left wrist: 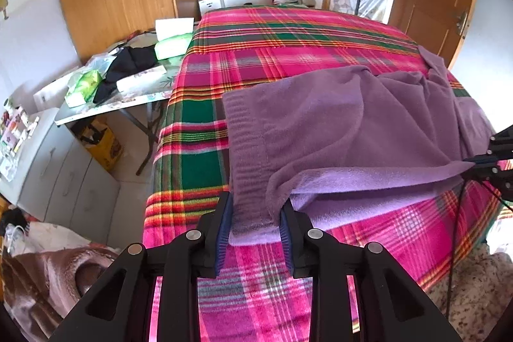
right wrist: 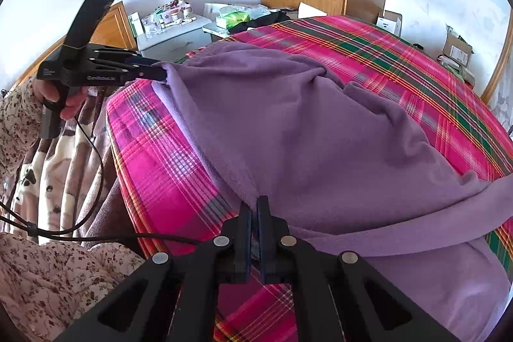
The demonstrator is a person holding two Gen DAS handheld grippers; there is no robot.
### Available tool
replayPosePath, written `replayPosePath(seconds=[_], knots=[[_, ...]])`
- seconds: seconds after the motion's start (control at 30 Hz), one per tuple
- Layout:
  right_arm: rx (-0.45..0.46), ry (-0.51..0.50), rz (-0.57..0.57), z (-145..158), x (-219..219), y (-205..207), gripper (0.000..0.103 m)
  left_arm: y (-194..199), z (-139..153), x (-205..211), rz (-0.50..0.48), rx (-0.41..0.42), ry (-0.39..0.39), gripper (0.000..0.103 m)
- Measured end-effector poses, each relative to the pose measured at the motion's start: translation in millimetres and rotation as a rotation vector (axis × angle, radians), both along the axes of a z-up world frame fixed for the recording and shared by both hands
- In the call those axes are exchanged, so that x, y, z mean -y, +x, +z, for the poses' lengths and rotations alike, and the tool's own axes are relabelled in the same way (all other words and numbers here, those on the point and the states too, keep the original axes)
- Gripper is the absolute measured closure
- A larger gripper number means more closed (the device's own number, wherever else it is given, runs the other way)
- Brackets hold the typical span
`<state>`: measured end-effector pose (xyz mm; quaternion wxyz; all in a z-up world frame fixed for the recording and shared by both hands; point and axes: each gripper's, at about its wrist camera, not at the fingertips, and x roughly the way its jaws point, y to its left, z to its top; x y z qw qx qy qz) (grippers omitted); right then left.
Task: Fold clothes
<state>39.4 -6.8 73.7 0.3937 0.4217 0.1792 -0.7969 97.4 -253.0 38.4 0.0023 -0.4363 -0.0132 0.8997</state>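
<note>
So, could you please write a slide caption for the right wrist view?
Right gripper pinches the purple fleece garment on the plaid bedspread; left gripper holds its far corner.

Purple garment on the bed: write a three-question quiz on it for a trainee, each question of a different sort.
1. True or false: the purple garment lies on a plain white sheet.
2. What does the right tool grip? A the garment's edge; B a tissue pack; C nothing.
3. Short answer: what sits between the fingers of the left tool?

Key: 1 false, it lies on a plaid blanket; 2 A; 3 the garment's ribbed band.
</note>
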Motion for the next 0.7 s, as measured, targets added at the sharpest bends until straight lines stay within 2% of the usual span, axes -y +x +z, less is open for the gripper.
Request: replayPosePath(seconds=[0.07,0.13,0.23,0.43,0.5,0.6,0.7], knots=[[0.002,-0.006,-0.004,0,-2,0,0.099,8,2,5,0.022,-0.024,0.037,0.073],[0.009,-0.017,-0.009,-1,-4,-2,0.099,15,2,13,0.062,-0.038,0.117,0.073],[0.018,-0.031,-0.016,-2,-7,-4,0.099,26,-1,26,0.128,-0.04,0.294,0.073],[0.03,-0.056,-0.018,-2,-11,-4,0.1,43,-3,31,0.167,-0.136,0.592,0.073],[0.031,-0.061,-0.018,-1,-13,-5,0.099,38,-7,35,0.177,-0.123,0.674,0.072],[0.023,-0.081,-0.015,4,-18,-4,0.1,27,-13,39,0.229,-0.079,0.71,0.072],[0.02,-0.102,-0.015,8,-24,-3,0.1,20,-26,45,0.274,-0.024,0.815,0.072]])
